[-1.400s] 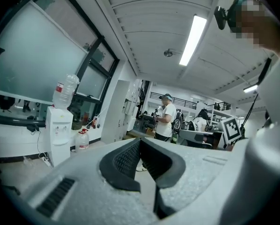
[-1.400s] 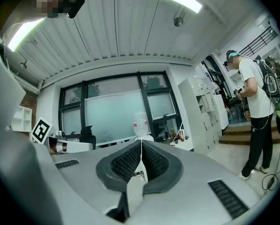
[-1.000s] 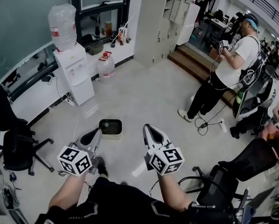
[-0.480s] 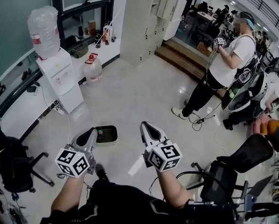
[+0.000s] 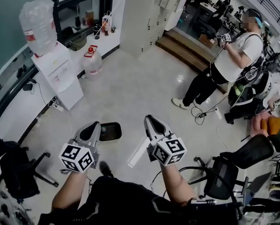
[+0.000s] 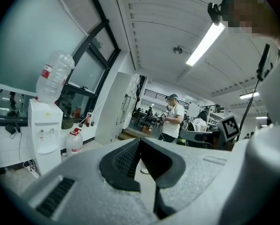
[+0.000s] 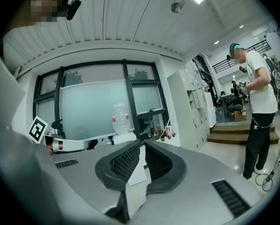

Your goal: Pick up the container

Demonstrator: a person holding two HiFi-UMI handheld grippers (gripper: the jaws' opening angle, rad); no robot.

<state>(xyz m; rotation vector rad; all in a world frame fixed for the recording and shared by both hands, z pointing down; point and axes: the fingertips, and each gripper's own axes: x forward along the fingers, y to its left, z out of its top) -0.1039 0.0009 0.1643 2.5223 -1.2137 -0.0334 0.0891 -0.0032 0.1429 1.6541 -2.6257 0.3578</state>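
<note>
Though the pale floor [image 5: 130, 88] is wide and the water dispenser [image 5: 60, 74] stands well off, the dark container [image 5: 111, 131] lies low on that floor just beyond the left gripper [image 5: 95, 125], with the right gripper [image 5: 149, 120] nearby. Both hang above it empty, fingers [image 6: 126, 161] pressed together. Doing this well likely means spreading the fingers first, then stooping and pinching one rim wall. The left gripper covers the container's left edge, its inside is too dark to read, and neither gripper view shows it.
</note>
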